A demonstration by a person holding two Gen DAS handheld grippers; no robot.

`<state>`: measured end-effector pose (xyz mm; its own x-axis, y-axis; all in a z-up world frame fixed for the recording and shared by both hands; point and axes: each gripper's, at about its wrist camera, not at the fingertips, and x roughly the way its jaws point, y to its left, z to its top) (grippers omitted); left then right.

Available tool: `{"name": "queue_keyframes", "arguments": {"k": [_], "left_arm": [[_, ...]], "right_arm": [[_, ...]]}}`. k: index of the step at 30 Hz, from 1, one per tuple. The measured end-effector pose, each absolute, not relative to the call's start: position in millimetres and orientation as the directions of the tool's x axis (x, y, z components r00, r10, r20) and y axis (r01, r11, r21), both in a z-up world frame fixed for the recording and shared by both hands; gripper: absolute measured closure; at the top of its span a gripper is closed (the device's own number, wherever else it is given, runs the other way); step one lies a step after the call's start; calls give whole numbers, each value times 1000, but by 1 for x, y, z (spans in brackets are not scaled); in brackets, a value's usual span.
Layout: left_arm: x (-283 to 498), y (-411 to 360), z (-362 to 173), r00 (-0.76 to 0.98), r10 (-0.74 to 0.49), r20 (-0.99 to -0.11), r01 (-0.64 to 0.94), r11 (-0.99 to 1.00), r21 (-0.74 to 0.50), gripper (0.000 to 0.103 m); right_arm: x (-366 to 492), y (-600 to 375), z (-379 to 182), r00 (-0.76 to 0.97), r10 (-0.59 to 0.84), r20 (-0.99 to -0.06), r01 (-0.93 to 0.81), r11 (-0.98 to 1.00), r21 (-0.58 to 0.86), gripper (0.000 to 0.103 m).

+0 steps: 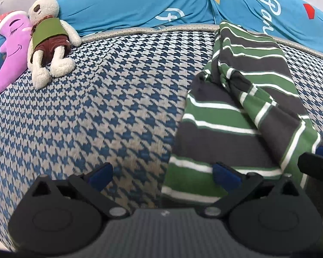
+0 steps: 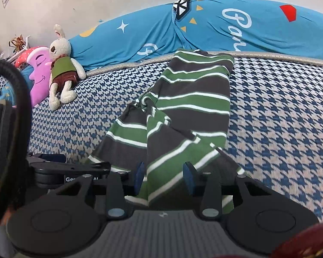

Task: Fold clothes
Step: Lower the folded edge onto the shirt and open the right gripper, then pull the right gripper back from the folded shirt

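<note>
right wrist view: the right gripper has its blue pads parted a little, one on each side of a raised fold of the striped shirt; neither pad visibly presses the cloth. left of it, the left gripper shows as a black linkage low over the shirt's near edge. left wrist view: the left gripper stands wide, one pad over the bare houndstooth bedcover, the other over the shirt's near hem, gripping nothing. the green, grey and white shirt lies in a long, partly bunched strip on the bedcover, running from the grippers toward the far edge. beyond it lies a blue printed quilt. far left, a plush rabbit in a green vest leans on a purple moon-face pillow.
</note>
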<state>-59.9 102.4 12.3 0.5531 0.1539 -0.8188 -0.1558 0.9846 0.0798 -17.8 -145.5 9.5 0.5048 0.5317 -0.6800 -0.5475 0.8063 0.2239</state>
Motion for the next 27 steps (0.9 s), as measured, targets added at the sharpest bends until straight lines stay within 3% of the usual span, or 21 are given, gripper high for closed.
{"name": "queue_keyframes", "arguments": {"k": [27], "left_arm": [[-159,124,10,613,188,-767,-247,968,40,0]], "right_arm": [[-56,-152,1,483,519,-705,-558,803,208,62]]}}
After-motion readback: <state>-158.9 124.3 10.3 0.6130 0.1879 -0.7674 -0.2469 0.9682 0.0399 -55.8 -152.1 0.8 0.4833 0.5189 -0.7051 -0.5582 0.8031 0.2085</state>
